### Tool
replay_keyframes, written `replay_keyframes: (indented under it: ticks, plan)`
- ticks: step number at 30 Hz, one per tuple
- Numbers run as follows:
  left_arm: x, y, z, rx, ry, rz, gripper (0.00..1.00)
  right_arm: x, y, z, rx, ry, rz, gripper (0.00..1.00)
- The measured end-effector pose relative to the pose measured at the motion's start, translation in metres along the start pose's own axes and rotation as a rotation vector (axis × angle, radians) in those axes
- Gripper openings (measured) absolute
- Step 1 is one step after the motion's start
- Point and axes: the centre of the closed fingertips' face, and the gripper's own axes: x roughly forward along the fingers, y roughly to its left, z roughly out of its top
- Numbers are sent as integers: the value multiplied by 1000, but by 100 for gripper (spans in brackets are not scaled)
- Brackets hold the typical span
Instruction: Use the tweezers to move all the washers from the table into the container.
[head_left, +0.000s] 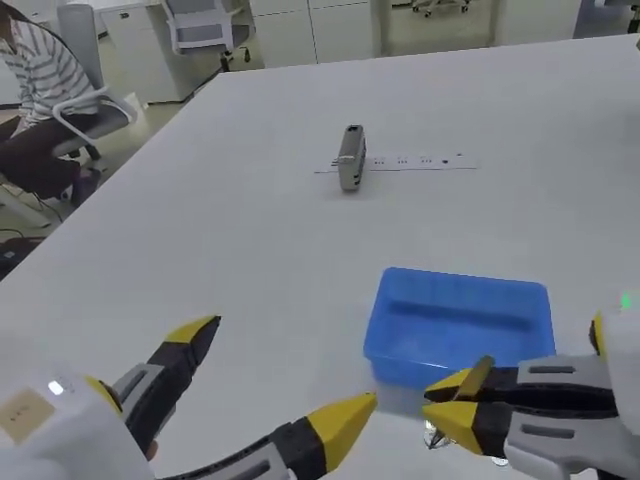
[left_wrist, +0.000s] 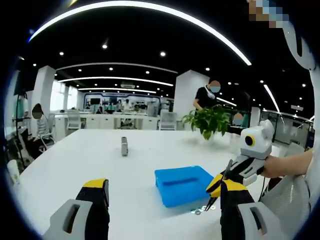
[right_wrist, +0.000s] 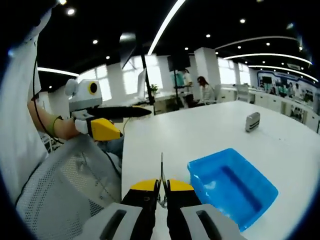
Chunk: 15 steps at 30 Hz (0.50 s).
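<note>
Where washers (left_wrist: 199, 211) lie, container (left_wrist: 186, 196) stands beside.

A small grey device (head_left: 351, 157) stands at upper centre. At upper left, a person (head_left: 35, 75) sits on an office chair (head_left: 85, 35).

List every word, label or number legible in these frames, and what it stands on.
No text is legible.
Dark marks on the white strip beside the grey device: too small to read.
Beige sticker on the left gripper: blurred, unreadable.
</note>
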Motion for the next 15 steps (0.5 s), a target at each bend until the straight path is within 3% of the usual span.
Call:
replay_keyframes:
  ticks: [3, 6, 9, 13, 15]
  plan:
    - [0, 0, 0, -3, 2, 0, 94, -9, -14, 11, 27, -58, -52, 3]
    - [-1, -4, 6, -33, -36, -27, 94, -23, -29, 21, -21, -97, -121, 3]
    - [0, -2, 5, -33, -30, -18, 94, -36, -49, 29, 13, -144, -196, 3]
    - [1, -3, 1, -21, -9, -21, 93, -44, -78, 23, 84, -144, -271, 3]
    - [1, -3, 0, -20, -4, -26, 93, -43, -88, 22, 110, -145, -284, 3]
